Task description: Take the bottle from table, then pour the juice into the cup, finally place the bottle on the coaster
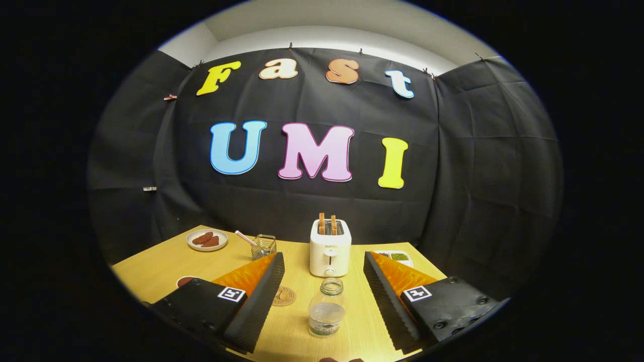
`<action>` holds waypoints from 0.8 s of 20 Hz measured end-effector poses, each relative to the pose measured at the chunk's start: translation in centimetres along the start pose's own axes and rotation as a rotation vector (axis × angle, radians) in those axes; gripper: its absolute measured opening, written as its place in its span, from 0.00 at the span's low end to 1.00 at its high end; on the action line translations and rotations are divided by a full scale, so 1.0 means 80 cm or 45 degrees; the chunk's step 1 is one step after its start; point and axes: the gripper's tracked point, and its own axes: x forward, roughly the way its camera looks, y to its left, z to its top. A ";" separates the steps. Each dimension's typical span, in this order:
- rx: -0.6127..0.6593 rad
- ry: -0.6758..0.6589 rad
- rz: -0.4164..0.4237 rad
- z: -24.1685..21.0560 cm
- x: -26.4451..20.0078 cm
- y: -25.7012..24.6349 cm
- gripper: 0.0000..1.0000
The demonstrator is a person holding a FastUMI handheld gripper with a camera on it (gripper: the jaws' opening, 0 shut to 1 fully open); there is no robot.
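A small clear bottle [327, 309] without a cap stands upright on the wooden table [151, 271], a little liquid in its lower part. It sits between my two fingers, which stand wide apart and do not touch it. My gripper [324, 276] is open. A round cork-coloured coaster [284, 296] lies flat on the table just left of the bottle, partly behind my left finger. A clear glass cup [264, 246] with a striped straw stands further back to the left, beyond the left finger.
A white toaster [330, 253] with two slices of toast up stands right behind the bottle. A plate [207, 240] with brown food is at the far left. A white dish [397, 257] with green bits sits behind my right finger. A dark round thing [185, 281] peeks out left of the left finger.
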 end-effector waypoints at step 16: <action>0.070 0.140 0.024 -0.118 0.047 -0.005 0.98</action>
